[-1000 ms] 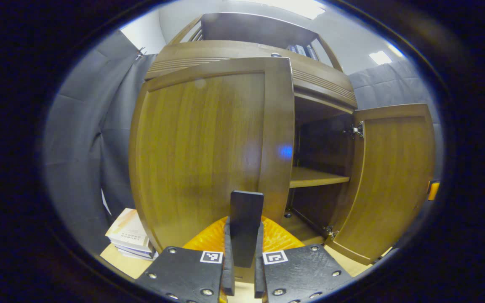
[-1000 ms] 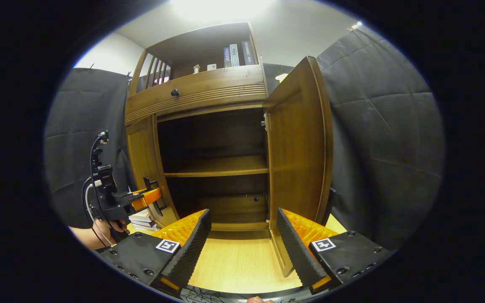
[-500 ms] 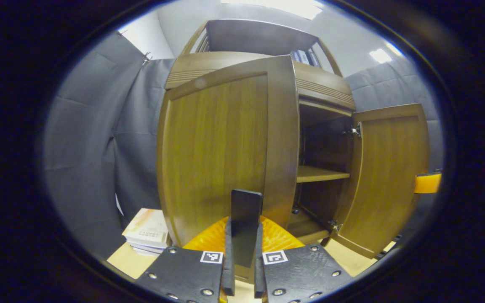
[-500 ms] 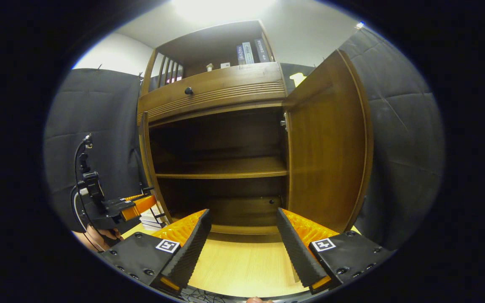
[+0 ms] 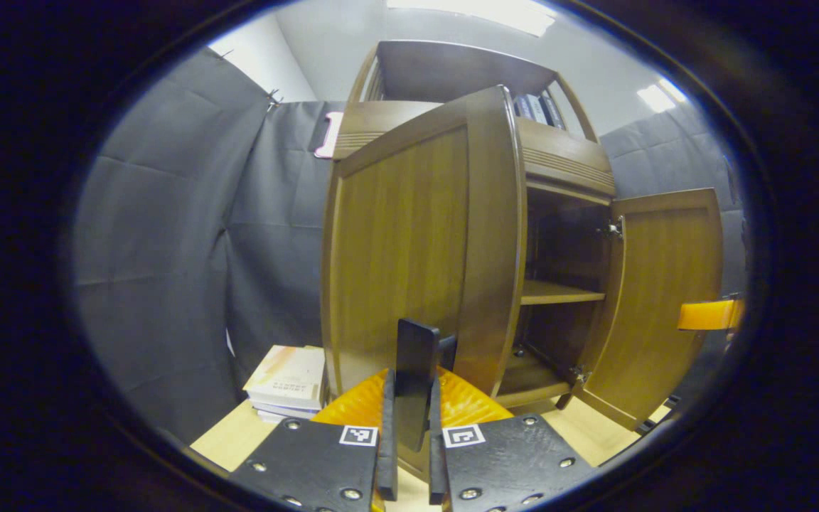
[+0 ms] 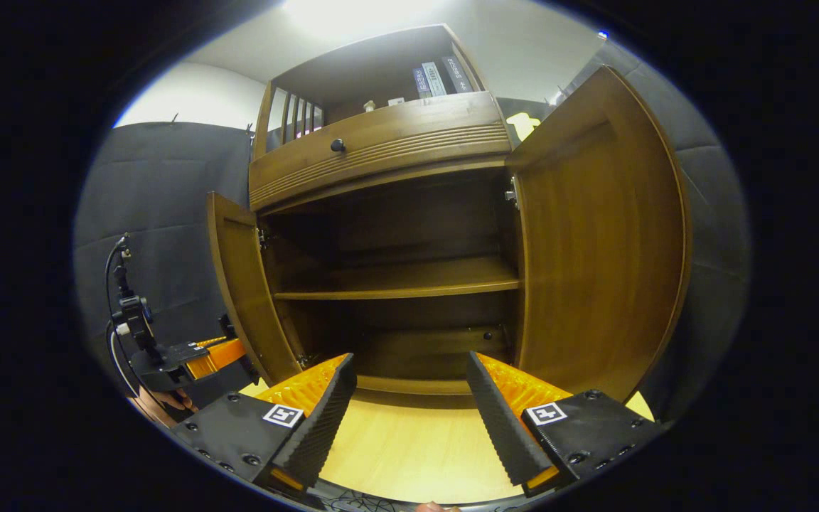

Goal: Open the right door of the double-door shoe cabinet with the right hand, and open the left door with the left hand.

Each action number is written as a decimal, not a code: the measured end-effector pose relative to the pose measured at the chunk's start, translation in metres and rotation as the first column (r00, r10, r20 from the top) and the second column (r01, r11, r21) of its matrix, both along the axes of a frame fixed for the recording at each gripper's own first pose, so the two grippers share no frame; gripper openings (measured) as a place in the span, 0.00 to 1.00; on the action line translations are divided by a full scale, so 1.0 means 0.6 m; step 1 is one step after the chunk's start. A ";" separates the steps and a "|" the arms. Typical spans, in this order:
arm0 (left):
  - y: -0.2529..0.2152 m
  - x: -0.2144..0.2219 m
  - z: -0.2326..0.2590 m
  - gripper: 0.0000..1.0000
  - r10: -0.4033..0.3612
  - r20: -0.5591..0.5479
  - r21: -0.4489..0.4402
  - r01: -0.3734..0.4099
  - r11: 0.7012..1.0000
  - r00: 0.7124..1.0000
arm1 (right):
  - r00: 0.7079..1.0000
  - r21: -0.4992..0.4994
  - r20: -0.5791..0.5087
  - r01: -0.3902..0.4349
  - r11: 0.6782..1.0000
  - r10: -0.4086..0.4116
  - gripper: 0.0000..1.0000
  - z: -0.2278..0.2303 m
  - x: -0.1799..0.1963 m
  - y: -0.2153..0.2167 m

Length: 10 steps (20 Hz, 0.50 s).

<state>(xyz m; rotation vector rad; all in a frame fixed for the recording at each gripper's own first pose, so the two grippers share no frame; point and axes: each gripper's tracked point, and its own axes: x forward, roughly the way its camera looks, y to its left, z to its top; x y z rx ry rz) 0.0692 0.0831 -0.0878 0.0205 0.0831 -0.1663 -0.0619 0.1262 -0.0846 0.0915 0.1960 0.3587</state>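
My left gripper (image 5: 409,427) is clenched on the dark flat handle (image 5: 415,380) of the left door (image 5: 416,249); both fingers press its sides, and the door stands swung well out from the shoe cabinet (image 5: 566,160), its edge toward me. In the right gripper view that same left door (image 6: 242,284) hangs open at the cabinet's left side, with my left gripper (image 6: 189,355) just beside it, a cable running up from its body. My right gripper (image 6: 409,412) is released, fingers spread wide and holding nothing, above the light wooden floor (image 6: 409,455) in front of the cabinet's open mouth; the right door (image 6: 594,235) is swung fully out, its hinge (image 6: 511,193) showing at the top inner corner. Inside, a single shelf (image 6: 395,281) crosses the dark interior; above the opening sits a drawer front with a small dark knob (image 6: 338,145), and on top an open shelf holds a few upright books (image 6: 440,77), their spine writing too small to read. A stack of books (image 5: 288,380) lies on the floor beside the cabinet's left side; its cover text is blurred. Each of my fingers' mounts carries a square black-and-white marker (image 6: 282,414); it bears no readable words.
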 end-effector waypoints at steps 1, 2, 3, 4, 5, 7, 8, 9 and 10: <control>0.005 0.000 -0.002 0.18 0.012 0.001 -0.005 -0.012 1.000 1.000 | 1.000 0.007 0.000 -0.004 1.000 0.004 0.93 0.000 0.000 0.006; 0.010 0.001 0.001 0.17 0.022 0.003 -0.006 -0.022 1.000 1.000 | 1.000 0.008 0.002 -0.010 1.000 0.010 0.93 0.001 0.004 0.016; 0.016 -0.002 -0.002 0.17 0.028 0.006 -0.006 -0.028 1.000 1.000 | 1.000 0.005 0.005 -0.015 1.000 0.015 0.93 0.002 0.008 0.025; 0.020 -0.002 -0.001 0.17 0.029 0.006 -0.007 -0.029 1.000 1.000 | 1.000 0.001 0.007 -0.021 1.000 0.021 0.92 0.002 0.010 0.033; 0.020 -0.003 0.000 0.17 0.026 0.006 -0.014 -0.026 1.000 1.000 | 1.000 -0.002 0.009 -0.025 1.000 0.025 0.92 0.001 0.012 0.039; 0.022 -0.006 0.005 0.19 0.007 0.014 -0.042 -0.006 0.999 1.000 | 1.000 0.002 0.013 -0.026 1.000 0.026 0.93 0.000 0.016 0.051; 0.021 -0.005 0.008 0.19 -0.009 0.022 -0.044 0.010 0.999 1.000 | 1.000 0.006 0.016 -0.025 1.000 0.024 0.93 -0.001 0.018 0.057; 0.025 -0.005 0.010 0.18 -0.020 0.032 -0.035 0.022 0.999 0.999 | 1.000 0.007 0.021 -0.022 1.000 0.022 0.93 -0.001 0.020 0.062; 0.030 -0.002 0.012 0.18 -0.030 0.039 -0.021 0.031 0.999 0.999 | 0.999 0.004 0.031 -0.016 1.000 0.016 0.93 0.001 0.022 0.066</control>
